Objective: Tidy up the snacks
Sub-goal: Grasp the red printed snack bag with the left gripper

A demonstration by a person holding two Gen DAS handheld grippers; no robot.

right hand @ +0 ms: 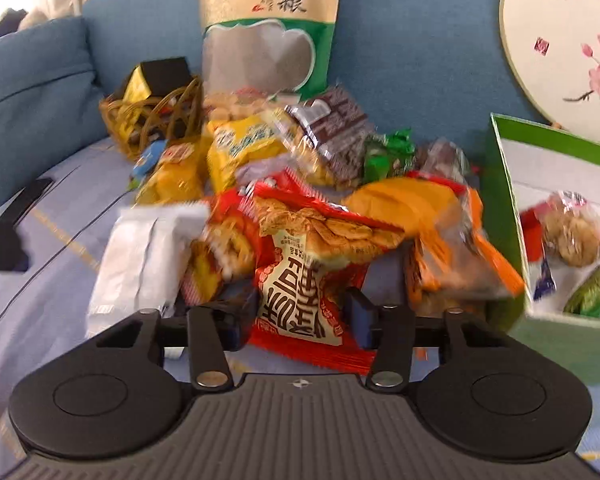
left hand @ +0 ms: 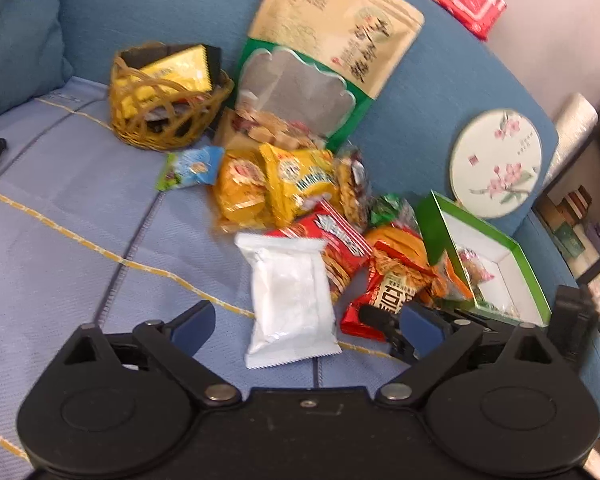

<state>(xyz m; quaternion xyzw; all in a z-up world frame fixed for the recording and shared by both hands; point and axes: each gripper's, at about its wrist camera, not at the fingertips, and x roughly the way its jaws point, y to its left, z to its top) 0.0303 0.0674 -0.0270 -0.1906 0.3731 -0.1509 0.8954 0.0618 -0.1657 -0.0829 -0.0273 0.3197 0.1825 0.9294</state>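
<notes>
Snacks lie heaped on a blue sofa seat (left hand: 60,240), and most of the sorting looks undone. The green box (right hand: 500,184) is the landmark: it sits open at the right of the pile, and only a few wrapped pieces lie inside it, among them a clear-wrapped pastry (right hand: 576,236) and a green candy (right hand: 588,296). Just left of the box, the right gripper (right hand: 300,312) has its fingers set narrowly on either side of a red cracker packet (right hand: 300,280), whose lower half sits between them; the pads appear to press the wrapper, so it is judged to be gripped, though blur leaves some doubt. An orange packet (right hand: 440,240) lies between that packet and the box wall. Further left of the box, the left gripper (left hand: 304,324) is spread wide and holds nothing, with a white packet (left hand: 288,300) lying between its fingers on the seat. Beyond, yellow packets (left hand: 284,188), a small blue-green packet (left hand: 190,168) and a tall grain bag (left hand: 328,48) wait, and a wicker basket (left hand: 140,128) far left of the box already holds a yellow packet (left hand: 176,72). Judging by this, roughly a dozen items still need a place.
</notes>
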